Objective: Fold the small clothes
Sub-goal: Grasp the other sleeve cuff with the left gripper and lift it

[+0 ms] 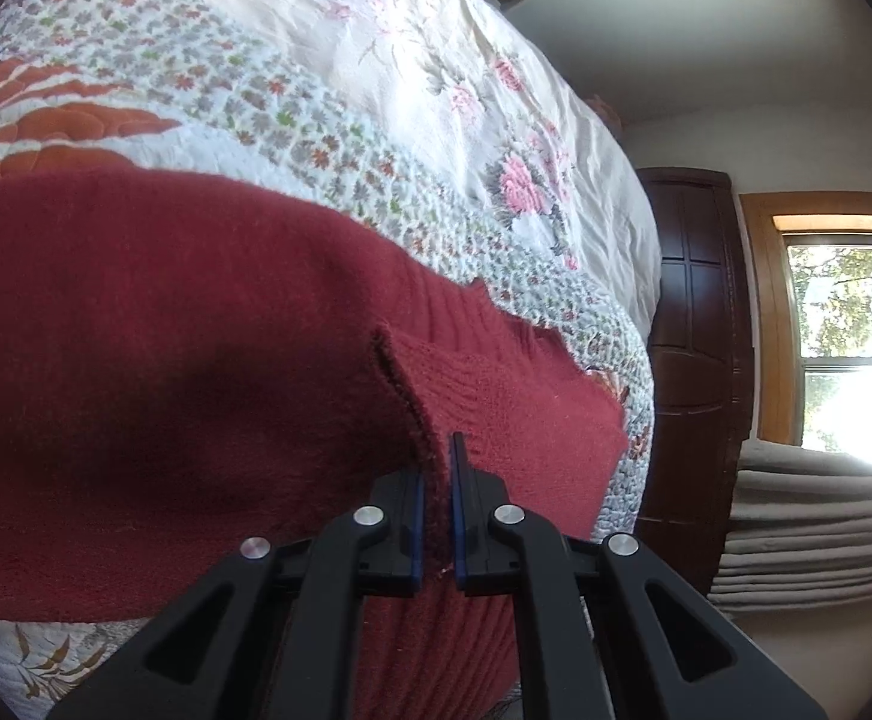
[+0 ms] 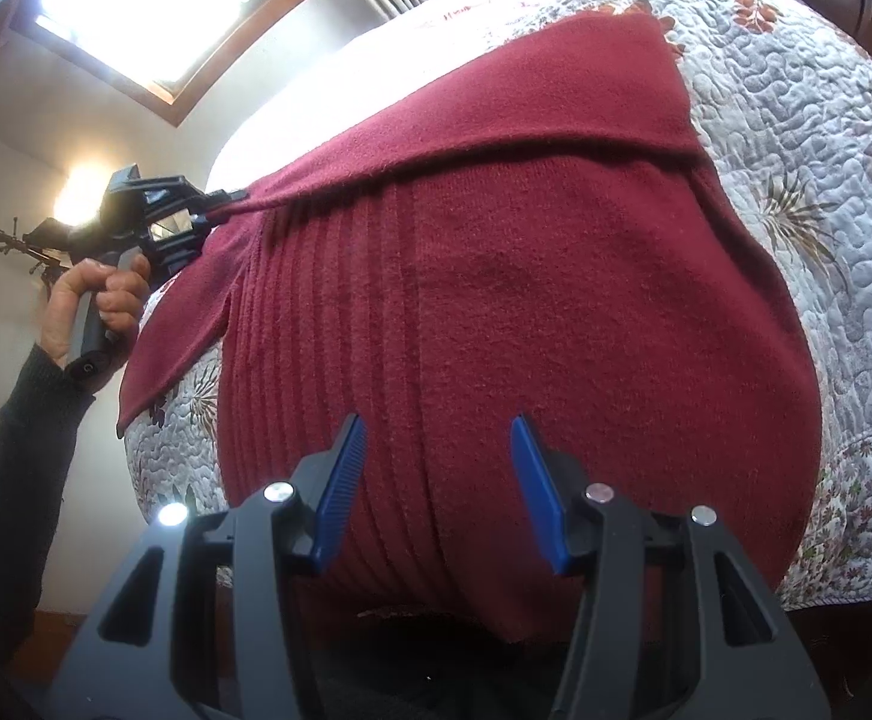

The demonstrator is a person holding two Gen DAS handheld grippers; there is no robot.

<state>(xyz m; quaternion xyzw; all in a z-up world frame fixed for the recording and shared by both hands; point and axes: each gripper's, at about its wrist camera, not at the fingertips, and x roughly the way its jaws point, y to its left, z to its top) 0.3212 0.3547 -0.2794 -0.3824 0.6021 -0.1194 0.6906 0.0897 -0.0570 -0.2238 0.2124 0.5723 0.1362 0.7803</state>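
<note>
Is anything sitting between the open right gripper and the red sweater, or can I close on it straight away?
Nothing visible is in the way. The right gripper hangs open directly over the red sweater with bare knit between its fingers. The left gripper is already shut on the sweater's edge, off to the side.

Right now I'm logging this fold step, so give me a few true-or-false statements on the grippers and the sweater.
1. The left gripper is shut on the sweater. True.
2. The right gripper is shut on a sleeve. False: it is open, with nothing held.
3. The sweater is blue. False: it is dark red.
4. The sweater lies on a floral quilt. True.
5. A hand holds the left gripper. True.
</note>
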